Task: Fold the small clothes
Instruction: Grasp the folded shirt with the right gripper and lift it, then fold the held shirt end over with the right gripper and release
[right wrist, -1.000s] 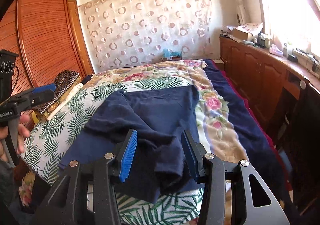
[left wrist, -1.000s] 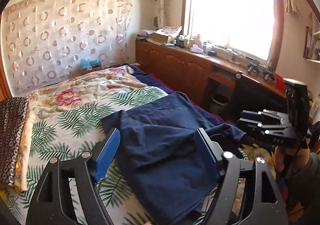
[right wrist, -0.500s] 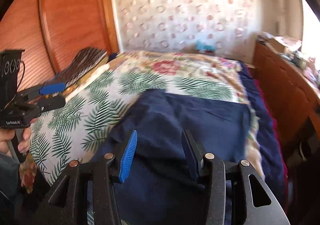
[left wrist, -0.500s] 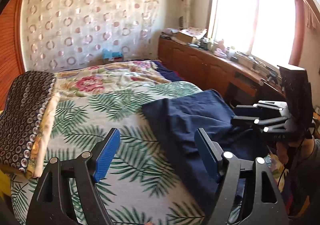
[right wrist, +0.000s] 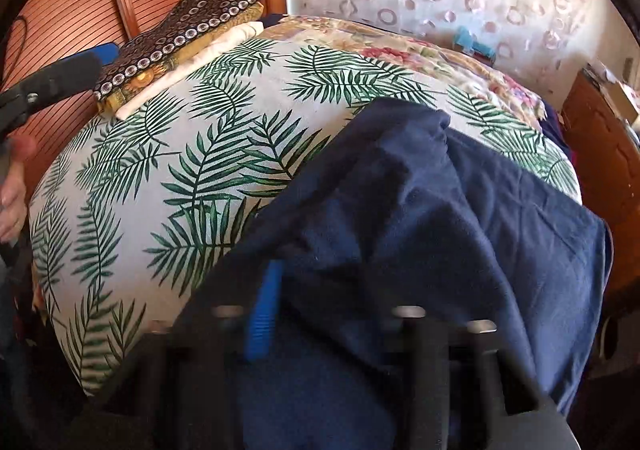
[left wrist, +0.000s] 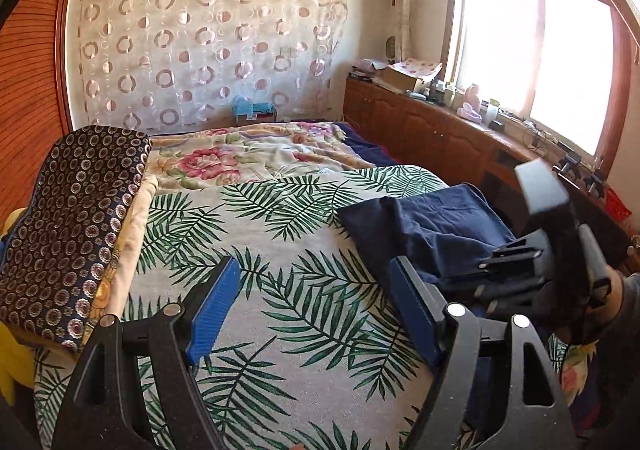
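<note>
Navy garment [right wrist: 460,218] bunched in right hand-held gripper [right wrist: 320,314], jaws just closing, apparently clenched on cloth though view is blurred. Left hand-held gripper [left wrist: 316,314] released, empty, over bed [left wrist: 280,270]. Garment crumpled at bed's edge; folding barely begun. Folded pile [left wrist: 76,210] at far side. Wooden cabinets [left wrist: 420,130] under window [left wrist: 536,62].

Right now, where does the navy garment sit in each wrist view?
Left wrist: navy garment at right of centre, beyond the right-hand finger.
Right wrist: navy garment fills the lower centre and right, bunched at the blurred fingers.
Shared landmark: dark patterned folded stack on the bed's edge.
</note>
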`<state>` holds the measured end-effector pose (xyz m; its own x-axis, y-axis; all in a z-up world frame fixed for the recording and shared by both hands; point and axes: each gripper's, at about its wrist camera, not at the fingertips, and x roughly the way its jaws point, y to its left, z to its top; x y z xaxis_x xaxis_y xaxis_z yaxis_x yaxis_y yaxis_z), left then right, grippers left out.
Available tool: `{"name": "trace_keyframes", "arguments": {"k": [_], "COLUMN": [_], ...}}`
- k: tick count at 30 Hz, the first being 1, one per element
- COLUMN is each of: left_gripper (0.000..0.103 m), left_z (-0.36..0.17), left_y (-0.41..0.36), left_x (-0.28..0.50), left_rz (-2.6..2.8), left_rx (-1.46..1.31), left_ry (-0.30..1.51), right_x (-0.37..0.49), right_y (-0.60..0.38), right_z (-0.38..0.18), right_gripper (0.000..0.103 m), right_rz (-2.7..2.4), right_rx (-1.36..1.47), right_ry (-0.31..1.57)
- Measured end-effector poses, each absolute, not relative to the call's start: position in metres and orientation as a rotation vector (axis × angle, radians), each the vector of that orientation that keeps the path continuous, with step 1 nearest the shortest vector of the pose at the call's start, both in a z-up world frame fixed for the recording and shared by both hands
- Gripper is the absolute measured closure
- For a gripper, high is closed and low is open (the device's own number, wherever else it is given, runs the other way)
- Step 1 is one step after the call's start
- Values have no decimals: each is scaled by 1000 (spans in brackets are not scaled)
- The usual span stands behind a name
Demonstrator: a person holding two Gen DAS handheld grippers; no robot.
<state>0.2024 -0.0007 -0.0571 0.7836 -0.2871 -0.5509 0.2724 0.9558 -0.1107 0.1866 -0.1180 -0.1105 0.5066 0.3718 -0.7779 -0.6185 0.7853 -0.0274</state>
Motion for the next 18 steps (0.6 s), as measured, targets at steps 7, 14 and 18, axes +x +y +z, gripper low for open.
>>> {"name": "trace_keyframes", "arguments": {"k": [7, 14, 18], "left_gripper": [26, 26, 26], "left_z": [-69, -75, -80], "left_y": [-20, -41, -46], "left_x": [216, 221, 223], "left_rz": [-349, -384, -386], "left_rx": [-20, 8, 12], "left_ry": [629, 654, 673], "right_x": [213, 295, 326], "right_y": [-186, -271, -277], "right_z": [-55, -36, -56], "right_gripper": [97, 98, 98], "right_rz": [458, 274, 260], "right_rx": [-359, -342, -360], "right_ry": [718, 733, 778]}}
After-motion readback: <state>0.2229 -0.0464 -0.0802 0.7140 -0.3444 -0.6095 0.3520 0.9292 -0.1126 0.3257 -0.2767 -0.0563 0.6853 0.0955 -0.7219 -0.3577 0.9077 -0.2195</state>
